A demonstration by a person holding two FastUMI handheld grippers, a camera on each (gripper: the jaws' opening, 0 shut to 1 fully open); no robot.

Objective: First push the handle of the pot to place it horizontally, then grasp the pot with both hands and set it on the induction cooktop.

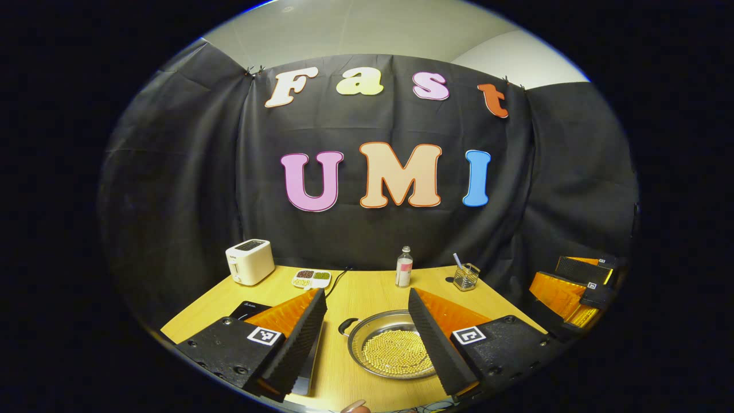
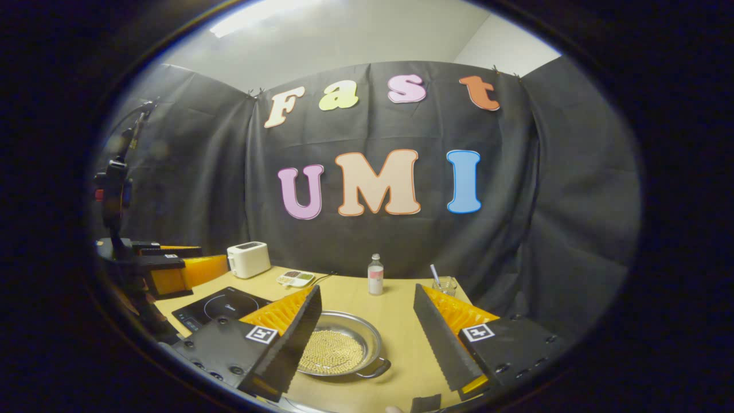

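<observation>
Booth with black cloth walls and a wooden table.

Black cloth (image 2: 189, 172) fills the middle of both views, clipped at its top edge, folds at the corners. Above it, a pale wall (image 1: 355, 28) and ceiling; a bright light strip (image 2: 258, 17) shows upper left in the right gripper view. The yellow-brown table (image 1: 367, 292) spans the bottom.

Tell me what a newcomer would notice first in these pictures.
The shallow steel pot full of small pale beads, in the middle of the wooden table, draws the eye first. The left tongs and the right tongs hang open above the table, each beside the pot. The black induction cooktop lies near the table's left edge, with a white toaster behind it.
</observation>
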